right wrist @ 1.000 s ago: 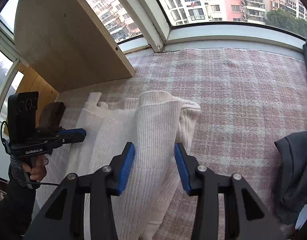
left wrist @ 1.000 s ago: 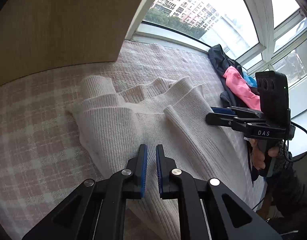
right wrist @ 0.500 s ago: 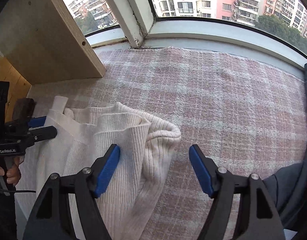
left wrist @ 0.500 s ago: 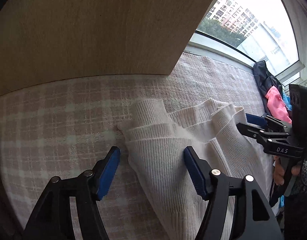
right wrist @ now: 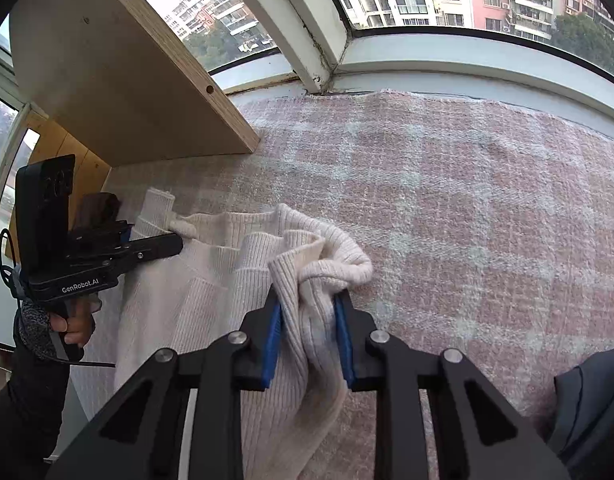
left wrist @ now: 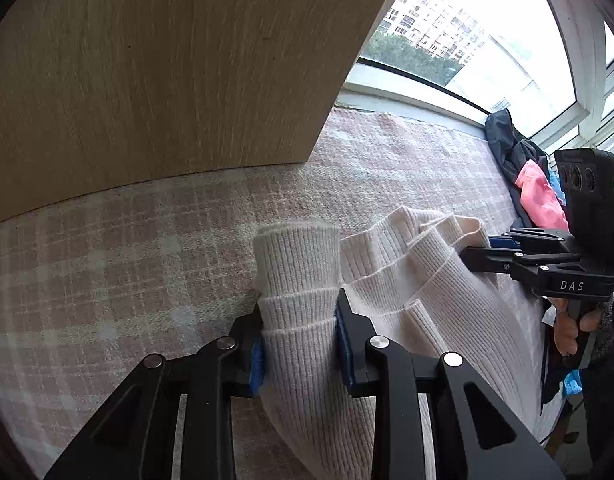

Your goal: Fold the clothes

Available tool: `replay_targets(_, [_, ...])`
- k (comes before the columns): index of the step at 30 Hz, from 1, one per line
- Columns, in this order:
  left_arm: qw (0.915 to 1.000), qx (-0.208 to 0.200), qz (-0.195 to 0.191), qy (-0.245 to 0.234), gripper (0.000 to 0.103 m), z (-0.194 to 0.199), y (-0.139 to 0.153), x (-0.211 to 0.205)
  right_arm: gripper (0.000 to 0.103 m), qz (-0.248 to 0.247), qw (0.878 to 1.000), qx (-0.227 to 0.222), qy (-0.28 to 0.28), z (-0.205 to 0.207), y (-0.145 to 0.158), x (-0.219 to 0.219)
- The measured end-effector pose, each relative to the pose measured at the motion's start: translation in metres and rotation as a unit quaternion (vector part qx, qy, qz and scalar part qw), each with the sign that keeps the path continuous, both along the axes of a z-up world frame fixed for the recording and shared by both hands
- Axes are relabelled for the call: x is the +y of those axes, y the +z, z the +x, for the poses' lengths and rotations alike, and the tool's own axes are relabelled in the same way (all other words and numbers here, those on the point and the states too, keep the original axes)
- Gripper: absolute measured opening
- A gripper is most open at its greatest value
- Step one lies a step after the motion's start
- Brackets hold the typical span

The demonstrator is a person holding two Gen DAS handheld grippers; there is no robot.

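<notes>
Pinching a bunched stack of ribbed cream layers between its blue pads, the left gripper (left wrist: 299, 344) has just been closing and now presses on the cream sweater (left wrist: 387, 288) from both sides, the cuffed end of the fabric standing up beyond the fingertips; the right gripper (right wrist: 307, 332) has likewise just been closing and clamps a twisted, gathered fold of the same sweater, whose rolled edge curls over just past its pads. Each tool also shows in the other's view: the right gripper sits at the far edge of the garment with its tips against the knit, and the left one reaches in at the opposite corner beside a standing cuff (whether those tips bite the cloth cannot be judged from these side-on views, only from each tool's own camera). A hand (left wrist: 567, 332) wraps the right handle, and another hand (right wrist: 75, 328) with a dark speckled sleeve holds the left. The sweater lies across a pink plaid blanket (right wrist: 467, 208), spread out between the two grips. A light wooden panel (left wrist: 155, 72) rises at the blanket's left side, a white window frame (right wrist: 447, 60) runs along its far edge with apartment blocks outside, and a heap of dark and pink clothes (left wrist: 535, 192) rests at the right end
</notes>
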State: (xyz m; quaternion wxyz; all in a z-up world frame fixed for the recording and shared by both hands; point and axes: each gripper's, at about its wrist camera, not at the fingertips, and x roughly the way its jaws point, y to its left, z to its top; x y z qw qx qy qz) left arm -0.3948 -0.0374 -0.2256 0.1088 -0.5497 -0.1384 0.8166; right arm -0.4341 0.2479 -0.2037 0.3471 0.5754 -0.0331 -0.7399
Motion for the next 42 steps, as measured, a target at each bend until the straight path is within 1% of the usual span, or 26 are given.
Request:
replay_targets(4, [0.999,0.027,0.037,0.001,0.022,0.022,0.029,-0.01,0.02,-0.037,0.999,0.015,-0.007,0.014,0.034,0.012])
replay_targets(6, [0.9982,0.046,0.039,-0.001,0.021,0.035,0.052,-0.012,0.02,-0.051,0.998,0.028,-0.008,0.023,0.054,0.015])
replay_targets(8, [0.9969,0.068,0.041,-0.004,0.021,0.046,0.078,-0.015,0.02,-0.054,0.997,0.057,-0.005,0.033,0.08,0.017])
replay_targets(11, [0.9926,0.117,0.032,-0.011,0.019,0.063,0.126,-0.013,0.013,-0.074,0.992,0.106,-0.005,0.053,0.13,0.026])
replay_targets(15, [0.9808,0.193,0.019,-0.021,0.019,0.093,0.192,-0.006,0.013,-0.097,0.981,0.168,0.001,0.09,0.19,0.036])
replay_targets(18, [0.9703,0.238,-0.021,-0.041,0.019,0.128,0.219,0.005,0.013,-0.086,0.976,0.2,0.011,0.13,0.199,0.042])
replay_targets(19, [0.9685,0.243,-0.028,-0.048,0.019,0.142,0.219,0.01,0.013,-0.082,0.976,0.199,0.018,0.148,0.192,0.043])
replay_targets(22, [0.9743,0.216,-0.018,-0.063,0.019,0.189,0.185,0.025,0.013,-0.06,0.978,0.195,0.046,0.209,0.154,0.042])
replay_targets(24, [0.9825,0.173,-0.007,-0.069,0.02,0.222,0.143,0.033,0.013,-0.057,0.982,0.171,0.05,0.238,0.122,0.035])
replay_targets(25, [0.9872,0.143,0.007,-0.07,0.02,0.236,0.119,0.038,0.013,-0.055,0.985,0.153,0.05,0.248,0.105,0.029])
replay_targets(26, [0.9912,0.112,0.016,-0.069,0.02,0.247,0.095,0.041,0.013,-0.055,0.987,0.141,0.043,0.255,0.093,0.026])
replay_targets(27, [0.9942,0.084,0.013,-0.066,0.02,0.254,0.074,0.044,0.013,-0.055,0.989,0.131,0.041,0.26,0.085,0.025])
replay_targets(28, [0.9958,0.068,0.01,-0.061,0.02,0.259,0.06,0.046,0.013,-0.055,0.99,0.121,0.039,0.264,0.078,0.023])
replay_targets(29, [0.9968,0.06,0.015,-0.051,0.02,0.262,0.051,0.044,0.013,-0.049,0.991,0.122,0.036,0.269,0.073,0.022])
replay_targets(31, [0.9974,0.056,0.029,-0.035,0.02,0.261,0.044,0.039,0.013,-0.039,0.992,0.114,0.032,0.274,0.066,0.022])
replay_targets(32, [0.9973,0.06,0.028,-0.032,0.02,0.26,0.044,0.039,0.013,-0.038,0.993,0.111,0.026,0.275,0.063,0.024])
replay_targets(35, [0.9962,0.074,0.026,-0.036,0.02,0.257,0.053,0.041,0.013,-0.034,0.993,0.112,0.01,0.277,0.062,0.031])
replay_targets(42, [0.9929,0.101,0.025,-0.057,0.02,0.254,0.07,0.048,0.013,-0.033,0.992,0.122,-0.007,0.275,0.073,0.041])
